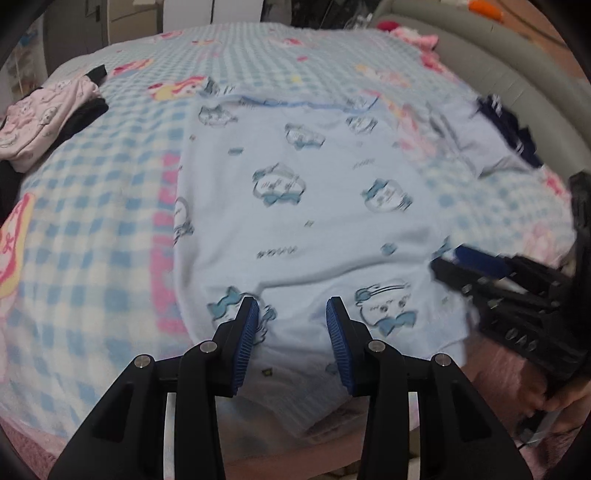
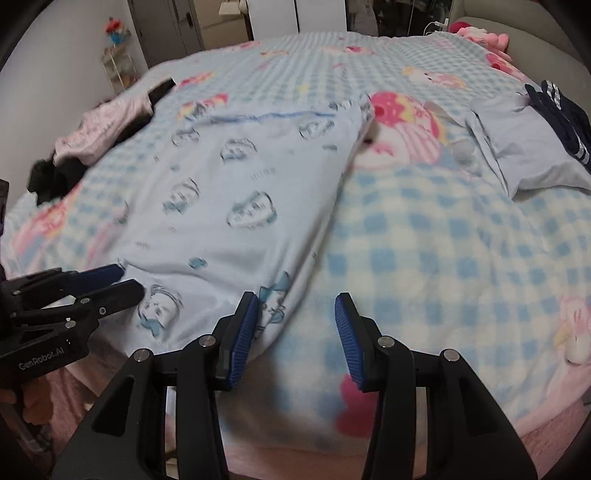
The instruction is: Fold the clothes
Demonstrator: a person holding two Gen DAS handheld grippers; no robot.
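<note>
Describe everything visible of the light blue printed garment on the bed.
The light blue garment looks like soft knit, printed with cartoon faces wearing blue bows, a thin blue line along its far edge. It lies spread mostly flat on the checked blanket, with a crease near its front edge. Both open tongs, left and right, are at its near hem.

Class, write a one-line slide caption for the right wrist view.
Open right gripper at the near edge of a light blue printed garment spread on a checked blanket.

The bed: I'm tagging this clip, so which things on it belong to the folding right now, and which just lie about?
In the job:
light blue printed garment
left claw, open
right claw, open

Lying about:
pink and black clothes
pale blue folded item with navy garment
checked blanket
pink plush
</note>
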